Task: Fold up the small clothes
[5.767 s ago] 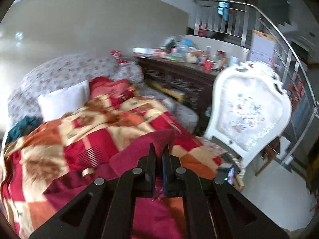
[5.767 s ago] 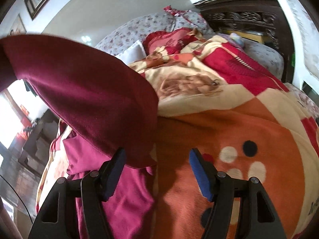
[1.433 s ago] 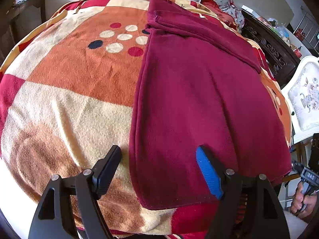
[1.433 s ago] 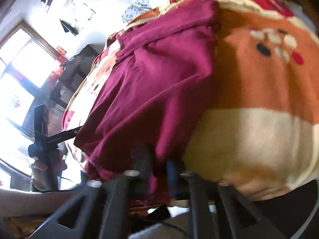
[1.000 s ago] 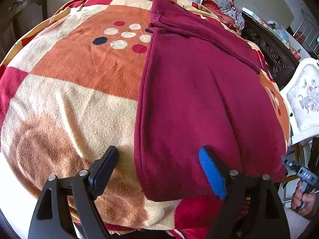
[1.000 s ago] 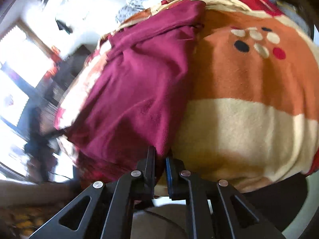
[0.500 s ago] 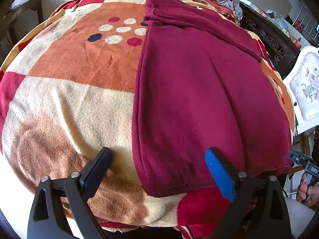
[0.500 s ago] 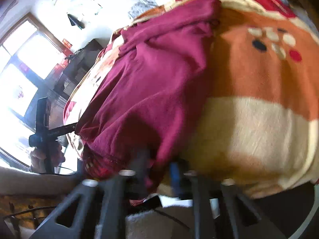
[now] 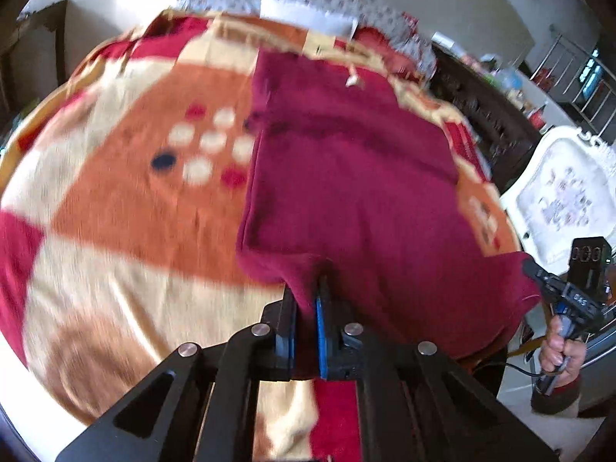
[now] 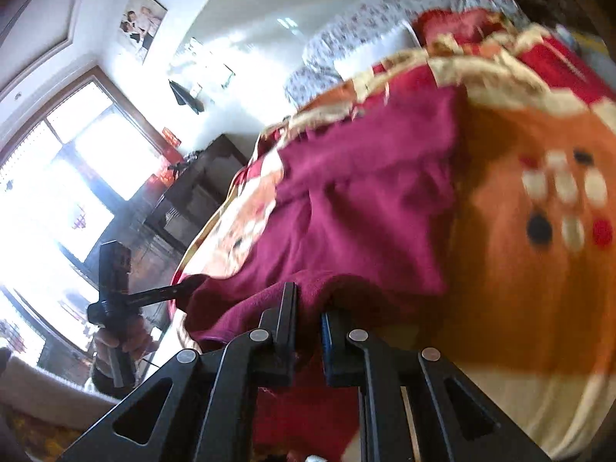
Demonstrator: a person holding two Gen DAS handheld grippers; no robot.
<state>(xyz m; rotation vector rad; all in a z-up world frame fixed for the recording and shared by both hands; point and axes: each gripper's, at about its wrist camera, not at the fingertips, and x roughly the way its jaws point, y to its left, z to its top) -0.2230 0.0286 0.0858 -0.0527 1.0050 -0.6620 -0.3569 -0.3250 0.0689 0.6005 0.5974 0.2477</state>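
Maroon garment (image 9: 346, 177) hem apparently pinched in both tools.

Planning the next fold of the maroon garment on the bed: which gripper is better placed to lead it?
Probably neither. Left gripper and right gripper are each shut on a near-hem corner of the maroon garment, so they likely lift together.

Bright windows (image 10: 57, 177) light white walls (image 10: 246, 11); a dark cabinet (image 9: 485, 115) and white chair (image 9: 562, 200) flank the bed (image 9: 115, 231).
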